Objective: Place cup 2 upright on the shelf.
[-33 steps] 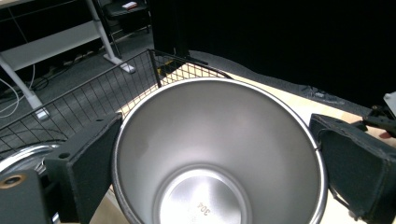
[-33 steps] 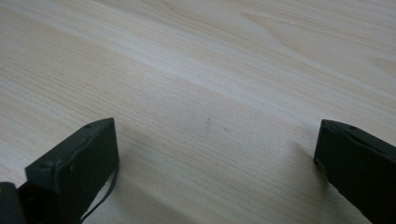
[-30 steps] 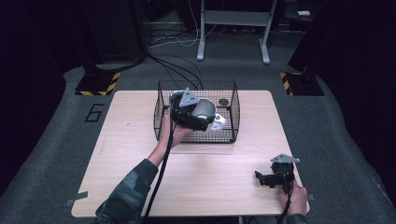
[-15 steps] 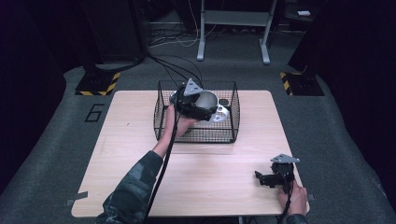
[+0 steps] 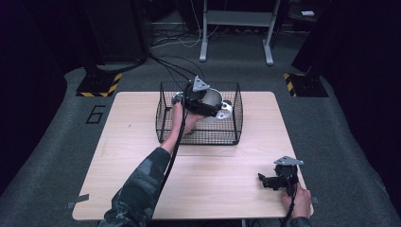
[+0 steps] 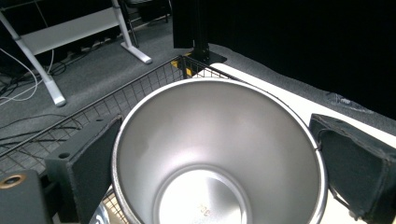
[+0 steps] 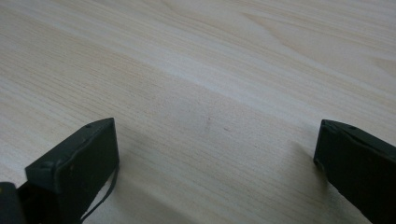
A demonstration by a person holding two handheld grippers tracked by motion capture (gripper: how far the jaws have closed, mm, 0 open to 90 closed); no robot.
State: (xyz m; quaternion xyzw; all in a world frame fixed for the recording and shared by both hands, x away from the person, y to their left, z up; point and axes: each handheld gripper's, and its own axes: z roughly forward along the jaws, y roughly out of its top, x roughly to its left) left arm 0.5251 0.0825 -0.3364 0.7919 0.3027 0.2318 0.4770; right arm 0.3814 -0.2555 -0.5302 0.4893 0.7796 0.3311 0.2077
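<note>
Left gripper view is looking straight down between the 2 jaws of the left gripper [image 6: 215,154], which are pinching a steel bowl [image 6: 219,154] — 1 pad on each side of its outer wall, just under the rim. Holding it by the wall this way is keeping the mouth upward and the bowl level. Beyond the rim, the black wire basket [image 6: 140,91] is showing, so the bowl is hanging above or just inside it; in the high view the left gripper [image 5: 204,101] and bowl [image 5: 213,98] are sitting over the basket [image 5: 198,135] at the far middle of the table [image 5: 127,142]. A second shiny piece is lying in the basket beside it, too small to identify.

The right gripper [image 5: 279,179] is resting near the table's front right corner — jaws spread, holding nothing, probably parked clear of the work.
</note>
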